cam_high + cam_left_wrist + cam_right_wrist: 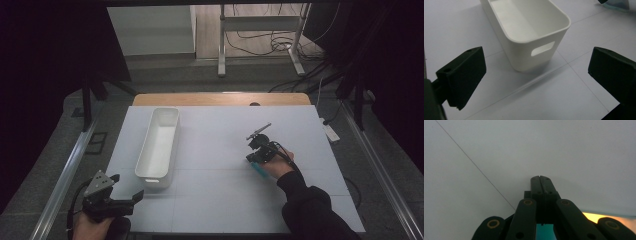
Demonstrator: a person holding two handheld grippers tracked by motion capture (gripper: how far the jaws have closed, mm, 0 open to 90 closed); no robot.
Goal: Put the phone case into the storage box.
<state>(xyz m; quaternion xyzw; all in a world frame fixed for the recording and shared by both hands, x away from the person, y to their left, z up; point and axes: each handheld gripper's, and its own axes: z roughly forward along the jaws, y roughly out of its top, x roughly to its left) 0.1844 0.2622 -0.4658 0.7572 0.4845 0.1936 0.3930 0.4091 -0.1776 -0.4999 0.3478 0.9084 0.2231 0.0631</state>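
One white bin (159,143) on left part of white table (220,200), just ahead of left gripper (126,196), jaws wide apart, holding nothing; one right gripper (540,180) mid-table, jaws pressed together, teal-and-yellow thing (545,231) beneath, too hidden to name

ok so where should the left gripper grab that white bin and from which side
Probably the short end wall of the white bin nearest the left gripper, at the handle cutout. The bin stands upright with its top open, so one jaw could go inside the rim and the other outside. Come in from above that near end; the open jaws already face it.
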